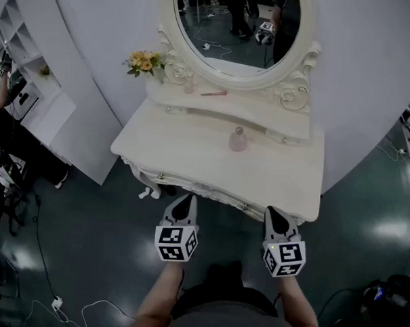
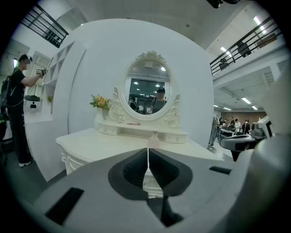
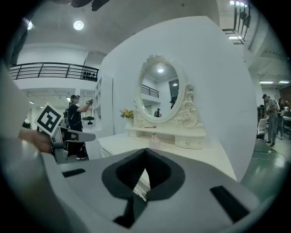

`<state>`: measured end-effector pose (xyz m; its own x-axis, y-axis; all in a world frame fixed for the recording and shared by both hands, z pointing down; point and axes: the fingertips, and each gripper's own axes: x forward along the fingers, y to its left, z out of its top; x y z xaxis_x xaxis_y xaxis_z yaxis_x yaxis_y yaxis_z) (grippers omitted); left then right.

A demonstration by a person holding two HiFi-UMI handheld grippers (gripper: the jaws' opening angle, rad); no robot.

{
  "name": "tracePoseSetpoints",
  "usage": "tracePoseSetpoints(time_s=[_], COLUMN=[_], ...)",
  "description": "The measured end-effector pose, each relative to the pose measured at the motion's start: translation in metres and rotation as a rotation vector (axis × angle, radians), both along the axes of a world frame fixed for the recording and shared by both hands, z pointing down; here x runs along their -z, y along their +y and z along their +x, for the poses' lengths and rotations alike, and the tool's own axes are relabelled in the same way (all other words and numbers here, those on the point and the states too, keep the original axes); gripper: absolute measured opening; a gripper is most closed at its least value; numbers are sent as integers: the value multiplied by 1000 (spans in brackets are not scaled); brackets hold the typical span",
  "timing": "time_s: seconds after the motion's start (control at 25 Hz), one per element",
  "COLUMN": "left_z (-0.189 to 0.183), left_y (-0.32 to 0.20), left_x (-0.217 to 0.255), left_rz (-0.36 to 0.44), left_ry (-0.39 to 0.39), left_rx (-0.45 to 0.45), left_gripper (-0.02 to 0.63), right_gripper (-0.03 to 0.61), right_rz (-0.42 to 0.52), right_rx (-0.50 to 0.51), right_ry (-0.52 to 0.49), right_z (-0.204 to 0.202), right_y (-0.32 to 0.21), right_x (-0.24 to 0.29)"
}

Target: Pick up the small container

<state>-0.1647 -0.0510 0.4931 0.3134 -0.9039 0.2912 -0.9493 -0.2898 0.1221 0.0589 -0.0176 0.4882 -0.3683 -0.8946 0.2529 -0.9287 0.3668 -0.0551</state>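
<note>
The small container point(image 1: 238, 139), a pale pink bottle with a round stopper, stands upright near the back middle of the cream dressing table point(image 1: 191, 159). It also shows beyond the jaws in the left gripper view point(image 2: 154, 140) and in the right gripper view point(image 3: 154, 142). My left gripper point(image 1: 184, 200) hovers off the table's front edge, jaws shut with nothing between them. The right gripper point(image 1: 274, 214) is held beside it at the same distance, its tips also together and empty. Both point toward the table, well short of the bottle.
An oval mirror point(image 1: 235, 25) rises behind a raised shelf holding a pink stick point(image 1: 213, 93) and a vase of yellow flowers point(image 1: 145, 62). White shelving and a person point(image 2: 16, 109) stand to the left. Cables point(image 1: 56, 301) lie on the dark floor.
</note>
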Motion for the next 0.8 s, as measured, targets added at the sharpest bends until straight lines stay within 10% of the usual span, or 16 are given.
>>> tracePoseSetpoints(time_s=[0.8], left_z=[42], left_y=[-14], left_x=[18], left_rz=[47], left_ry=[-7], left_rx=[-9], left_gripper=[101], right_gripper=[3], right_rz=[51], right_rx=[64], right_ry=[-55], right_z=[23], right_y=[-20], right_x=[14])
